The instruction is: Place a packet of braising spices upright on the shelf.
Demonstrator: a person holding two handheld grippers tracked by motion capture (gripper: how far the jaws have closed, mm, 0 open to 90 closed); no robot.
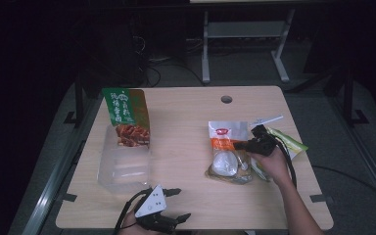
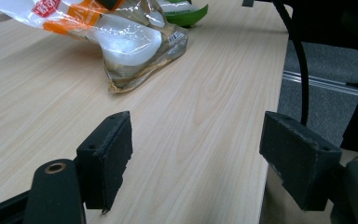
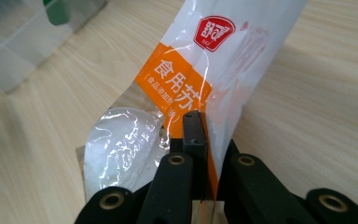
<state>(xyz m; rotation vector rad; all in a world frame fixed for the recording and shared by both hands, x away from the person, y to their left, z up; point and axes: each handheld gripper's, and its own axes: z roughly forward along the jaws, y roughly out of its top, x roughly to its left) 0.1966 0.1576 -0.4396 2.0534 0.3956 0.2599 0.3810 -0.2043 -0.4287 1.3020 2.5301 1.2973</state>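
1. Done so far: right gripper [image 3: 200, 140] pinched tight on the clear powder bag [image 1: 227, 149], right side of the wooden table [image 1: 186, 147];
2. Left gripper [image 1: 169, 208] waiting, jaws wide apart, near the front edge;
3. Left to do, likely: lifting the bag, maybe into the clear tub [image 1: 125, 164].

glossy plastic bag [image 3: 200, 84], matt wood-grain table [image 1: 186, 122]
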